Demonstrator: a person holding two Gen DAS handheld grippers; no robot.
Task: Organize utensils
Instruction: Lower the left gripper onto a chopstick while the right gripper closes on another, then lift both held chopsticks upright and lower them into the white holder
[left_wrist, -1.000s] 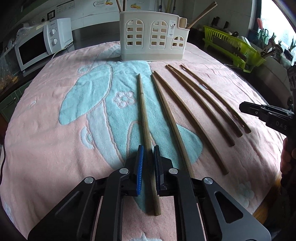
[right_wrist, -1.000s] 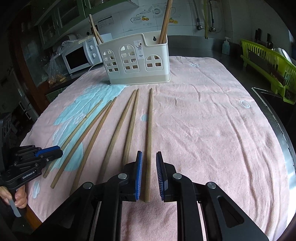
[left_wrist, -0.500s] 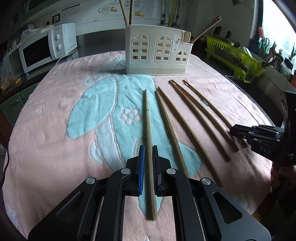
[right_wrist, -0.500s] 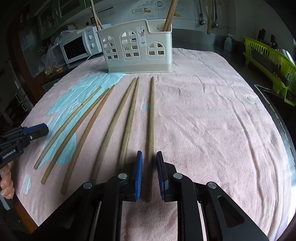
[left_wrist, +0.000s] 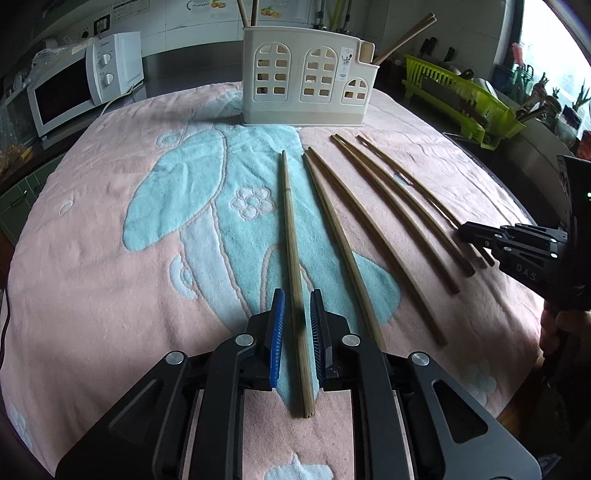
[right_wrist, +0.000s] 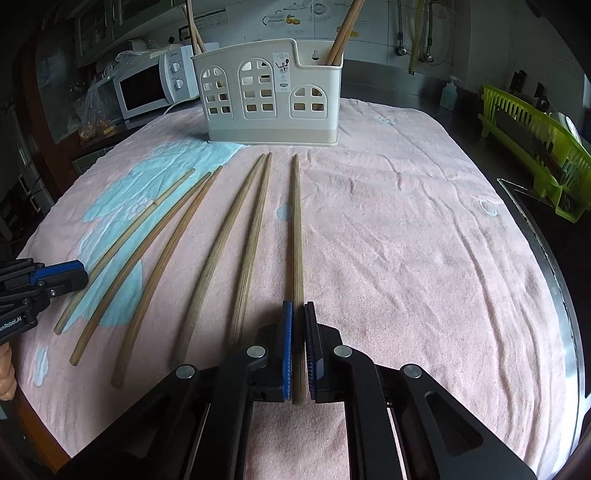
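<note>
A pink towel (left_wrist: 110, 266) with a pale blue floral pattern covers the whole work surface. Behind it stand a white microwave oven (left_wrist: 79, 90) on the left counter and a lime-green dish rack (right_wrist: 535, 140) on the right counter.

At the far edge of the towel sits a cream plastic utensil caddy (left_wrist: 308, 90) with arched window cut-outs; several chopsticks already stand upright or lean in its compartments.

Six long wooden chopsticks lie on the towel in front of the caddy, roughly parallel, tips pointing toward it.

Left gripper (left_wrist: 295, 325): the blue-padded jaws straddle the thick end of the leftmost chopstick (left_wrist: 291, 236). A narrow gap shows on each side of the stick, so the jaws are partly open and not pressing on it; the stick rests on the towel.

Right gripper (right_wrist: 298, 339): the jaws are drawn almost together around the thick end of the rightmost chopstick (right_wrist: 296, 229), both pads touching or very nearly touching the wood. Whether the stick is lifted off the towel cannot be told.

The four middle chopsticks (right_wrist: 218, 251) lie apart from both grippers, two of them side by side just left of the rightmost one.

In the left wrist view the right gripper appears at the right edge, over the thick ends of the outer chopsticks, with the person's hand (left_wrist: 561, 328) behind it.
</note>
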